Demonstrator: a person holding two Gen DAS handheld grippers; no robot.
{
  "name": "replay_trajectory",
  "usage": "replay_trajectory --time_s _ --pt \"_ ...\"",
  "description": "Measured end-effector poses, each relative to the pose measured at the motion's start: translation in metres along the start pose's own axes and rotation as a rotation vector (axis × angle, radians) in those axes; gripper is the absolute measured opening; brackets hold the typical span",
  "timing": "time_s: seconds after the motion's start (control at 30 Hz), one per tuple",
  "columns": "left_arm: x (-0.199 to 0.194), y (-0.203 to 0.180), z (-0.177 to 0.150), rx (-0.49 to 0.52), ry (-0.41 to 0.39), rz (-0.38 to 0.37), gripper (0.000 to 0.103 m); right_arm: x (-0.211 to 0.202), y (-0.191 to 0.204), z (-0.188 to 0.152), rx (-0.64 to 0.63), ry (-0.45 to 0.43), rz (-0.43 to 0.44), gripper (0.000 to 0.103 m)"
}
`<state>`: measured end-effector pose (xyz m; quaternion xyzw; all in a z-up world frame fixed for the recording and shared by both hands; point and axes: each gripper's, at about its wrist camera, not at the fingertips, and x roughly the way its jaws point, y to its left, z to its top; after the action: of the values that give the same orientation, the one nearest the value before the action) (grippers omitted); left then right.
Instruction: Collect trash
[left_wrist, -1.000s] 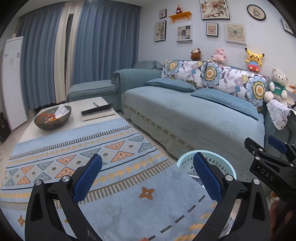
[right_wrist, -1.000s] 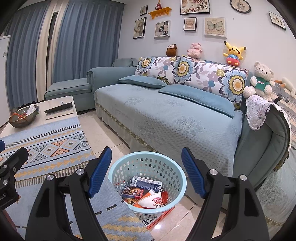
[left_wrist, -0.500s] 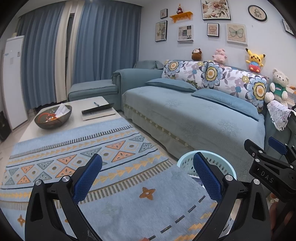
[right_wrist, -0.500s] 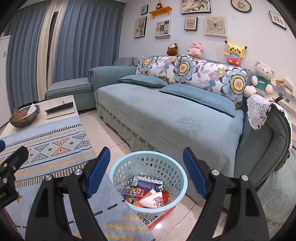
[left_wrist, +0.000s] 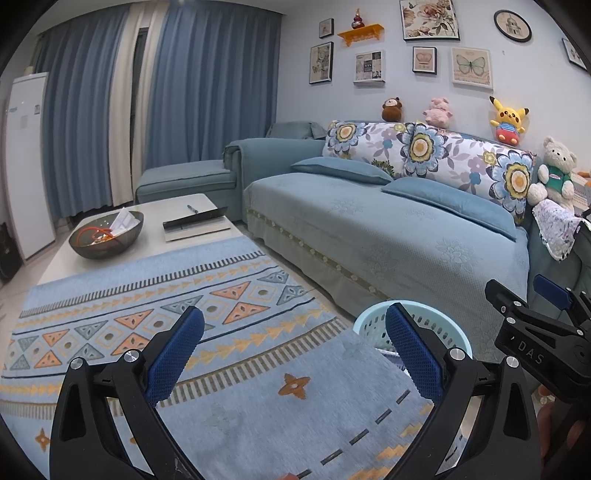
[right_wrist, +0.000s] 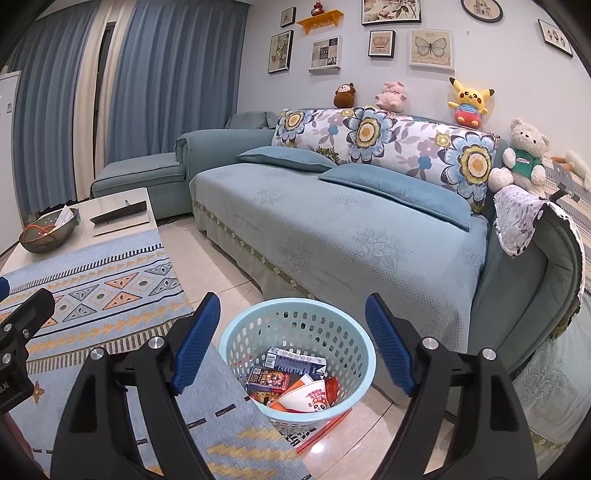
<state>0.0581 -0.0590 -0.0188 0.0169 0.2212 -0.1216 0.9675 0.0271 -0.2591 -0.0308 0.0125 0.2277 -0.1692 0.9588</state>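
A light blue perforated basket (right_wrist: 295, 325) stands on the floor by the sofa, holding small boxes (right_wrist: 295, 363) and a paper bowl (right_wrist: 306, 397). Its rim also shows in the left wrist view (left_wrist: 424, 317). My right gripper (right_wrist: 291, 345) is open and empty, held above and in front of the basket. My left gripper (left_wrist: 295, 354) is open and empty over the patterned table cloth (left_wrist: 147, 302). A flat red-edged item (right_wrist: 321, 428) lies under the basket.
A blue sofa (right_wrist: 332, 229) with floral cushions runs along the right. The low table carries a dark bowl (left_wrist: 107, 236) with paper and orange bits, and a dark flat object on a notebook (left_wrist: 195, 221). Plush toys line the sofa back. Curtains hang behind.
Both grippers have shifted very slightly; the scene is otherwise the same, with both still open and empty.
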Motion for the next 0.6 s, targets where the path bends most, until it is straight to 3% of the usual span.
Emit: replay_trajectory --time_s 0.6 --pt "-0.0009 -0.0045 0.0002 0.002 0.001 0.001 0.095 0.0030 -0.0004 -0.0017 -0.004 0.004 0.006 0.077"
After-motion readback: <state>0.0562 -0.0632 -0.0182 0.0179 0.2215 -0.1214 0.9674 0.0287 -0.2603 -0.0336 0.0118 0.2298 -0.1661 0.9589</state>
